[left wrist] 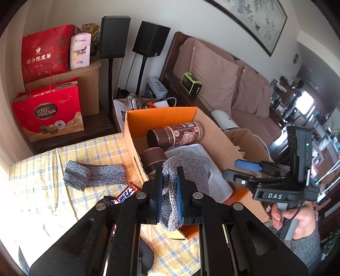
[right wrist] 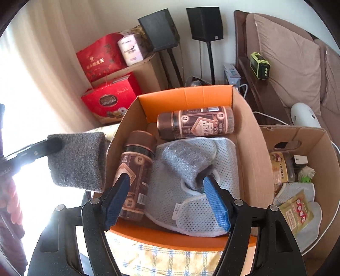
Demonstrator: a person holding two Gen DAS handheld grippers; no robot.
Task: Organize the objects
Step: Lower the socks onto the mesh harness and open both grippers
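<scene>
Grey knitted sock point(left wrist: 170, 197) sits clamped in the left hand-held gripper point(left wrist: 170, 199); the right hand-held gripper point(right wrist: 167, 199) gapes wide, holding nothing.

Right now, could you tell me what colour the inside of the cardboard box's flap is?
Orange; the flap shows best in the right wrist view.

A home living room: brown sofa point(left wrist: 214, 80), floor speakers point(left wrist: 151, 39), framed painting point(left wrist: 255, 19).

Knit wool, corrugated card and glossy labels

The grey knitted sock point(left wrist: 170, 191) looks coarse and fuzzy; the open brown corrugated cardboard box point(right wrist: 252, 148) is matt, orange inside; two brown cylindrical jars point(right wrist: 195, 122) wear glossy printed labels; the pale grey perforated mesh cloth point(right wrist: 167, 184) looks soft.
</scene>
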